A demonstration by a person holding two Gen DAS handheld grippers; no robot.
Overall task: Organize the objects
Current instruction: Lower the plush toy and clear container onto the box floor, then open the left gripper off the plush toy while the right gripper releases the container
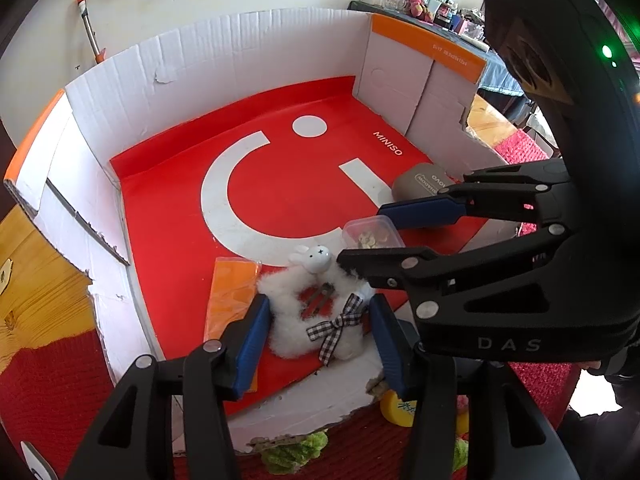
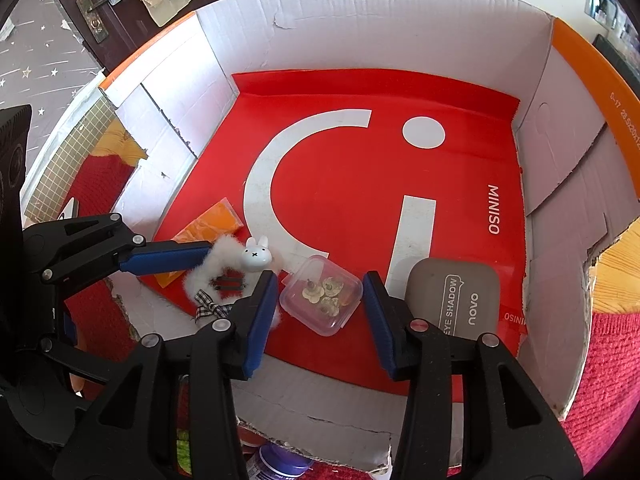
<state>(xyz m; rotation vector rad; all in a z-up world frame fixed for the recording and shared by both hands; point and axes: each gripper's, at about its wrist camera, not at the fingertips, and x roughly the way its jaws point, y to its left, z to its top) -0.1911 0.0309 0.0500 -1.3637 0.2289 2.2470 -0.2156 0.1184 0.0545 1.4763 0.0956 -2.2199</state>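
Note:
A white cardboard box [image 1: 240,52] is lined with a red MINISO sheet [image 1: 280,192]. On the sheet lies a fluffy white hair clip [image 1: 288,292] with a rabbit head and a checked bow. My left gripper [image 1: 319,300] stands open around it, its blue pads at the edges of the fluff. In the right wrist view the clip [image 2: 224,252] lies beside one left finger [image 2: 164,262]. My right gripper [image 2: 320,276] is shut on a small clear plastic box [image 2: 320,296] of pale trinkets that rests on the sheet. In the left wrist view that gripper [image 1: 360,236] reaches in from the right, around the clear box [image 1: 372,234].
A grey novo eye shadow case [image 2: 454,304] lies right of the clear box. An orange packet [image 1: 232,300] lies left of the clip. Outside the torn near wall are a yellow lid [image 1: 400,408], green fluff [image 1: 292,452] and a purple jar [image 2: 280,464] on red cloth.

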